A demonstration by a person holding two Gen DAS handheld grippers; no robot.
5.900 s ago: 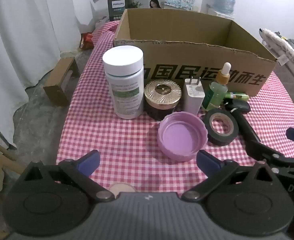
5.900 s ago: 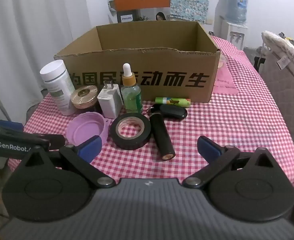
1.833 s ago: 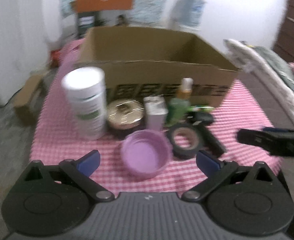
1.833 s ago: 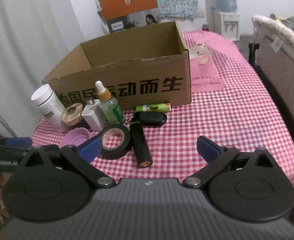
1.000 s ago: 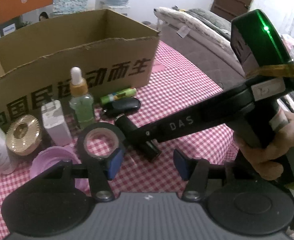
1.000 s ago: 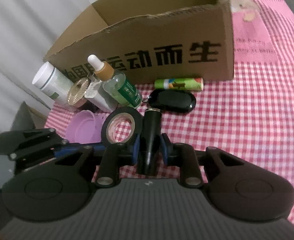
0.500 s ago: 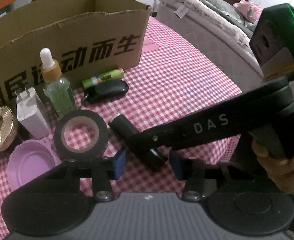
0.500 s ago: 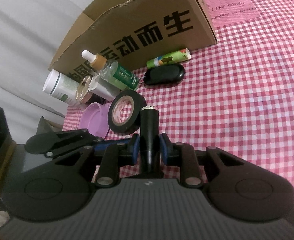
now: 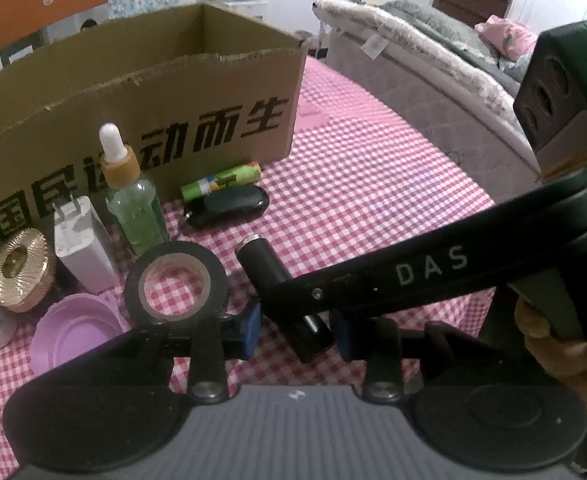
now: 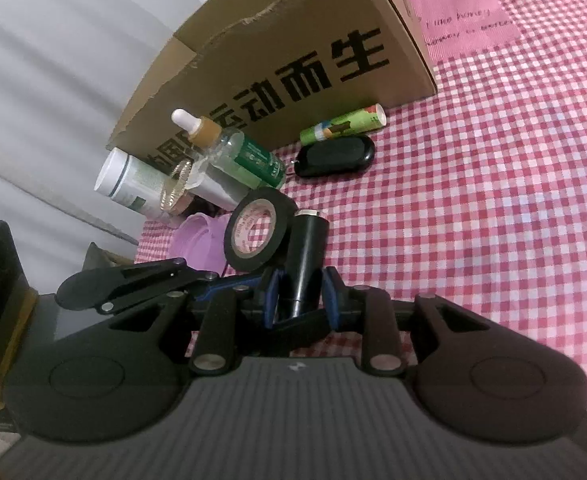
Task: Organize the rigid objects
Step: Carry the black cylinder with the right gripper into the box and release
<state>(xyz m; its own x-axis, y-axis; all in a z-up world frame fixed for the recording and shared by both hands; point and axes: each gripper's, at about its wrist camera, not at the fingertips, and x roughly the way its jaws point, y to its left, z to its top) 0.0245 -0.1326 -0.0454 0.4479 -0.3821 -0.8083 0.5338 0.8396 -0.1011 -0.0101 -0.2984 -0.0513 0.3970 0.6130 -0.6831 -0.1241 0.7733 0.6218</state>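
Both grippers have come right in on the black tube (image 9: 267, 264) since a second ago, and the left gripper (image 9: 295, 330) has drawn its blue pads (image 9: 249, 330) in from wide to narrow around the tube's near end. Its jaws are closing now, the tube's end sits between them, and in the left wrist view a sliver of gap shows on either side, so no firm pinch there that I can see.

The right gripper (image 10: 300, 298) has the tube (image 10: 305, 258) clamped between its pads about midway along, near its lower half, though its jaws are just starting to ease apart. The tube points away from that camera, silver-rimmed end up and forward, and seems tilted off the cloth. From the left wrist view the right gripper's long black finger crosses the tube, and a hand (image 9: 561, 344) grips its handle at the right edge.

The tube lies over the pink checked tablecloth (image 9: 373, 200), just beside the roll of black tape (image 9: 175, 280), nearly touching it. Behind the tape stand the green dropper bottle (image 9: 133, 204) and the white charger (image 9: 81, 248), with the gold-lidded jar (image 9: 19, 276) and the purple lid (image 9: 73, 330) off to the left. A white bottle (image 10: 131, 184) stands at the far left. A black key fob (image 9: 229, 208) and a small green tube (image 9: 221, 182) lie against the cardboard box (image 9: 133, 92), open at the top.
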